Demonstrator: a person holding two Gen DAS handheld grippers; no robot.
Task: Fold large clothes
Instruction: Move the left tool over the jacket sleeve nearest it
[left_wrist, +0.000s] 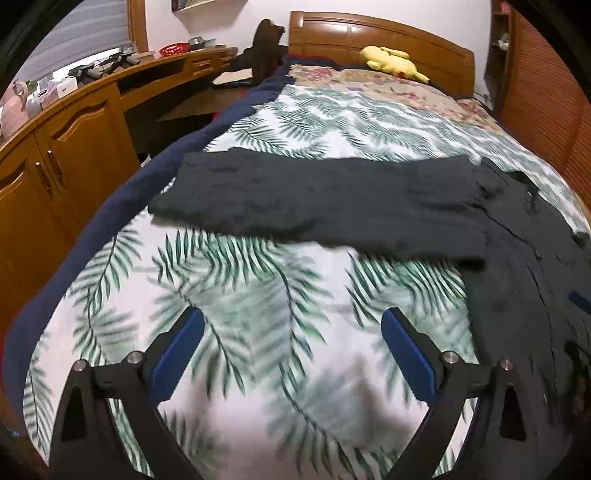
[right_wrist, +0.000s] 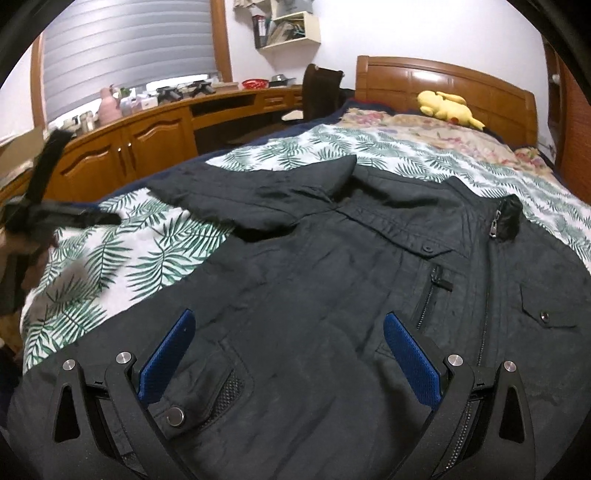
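Observation:
A dark zip-up jacket (right_wrist: 351, 295) lies face up on the bed, its collar toward the headboard. Its left sleeve (left_wrist: 314, 206) stretches out flat to the left across the leaf-print cover. My left gripper (left_wrist: 291, 332) is open and empty, above bare cover in front of the sleeve. My right gripper (right_wrist: 288, 332) is open and empty, hovering over the jacket's lower front near a snap pocket (right_wrist: 207, 398). The left gripper also shows in the right wrist view (right_wrist: 55, 218), blurred, at the far left.
The bed has a leaf-print cover (left_wrist: 258, 295), a floral quilt (left_wrist: 388, 81) and a yellow plush toy (left_wrist: 391, 61) by the wooden headboard (left_wrist: 369, 37). A wooden desk with cabinets (left_wrist: 74, 147) runs along the bed's left side.

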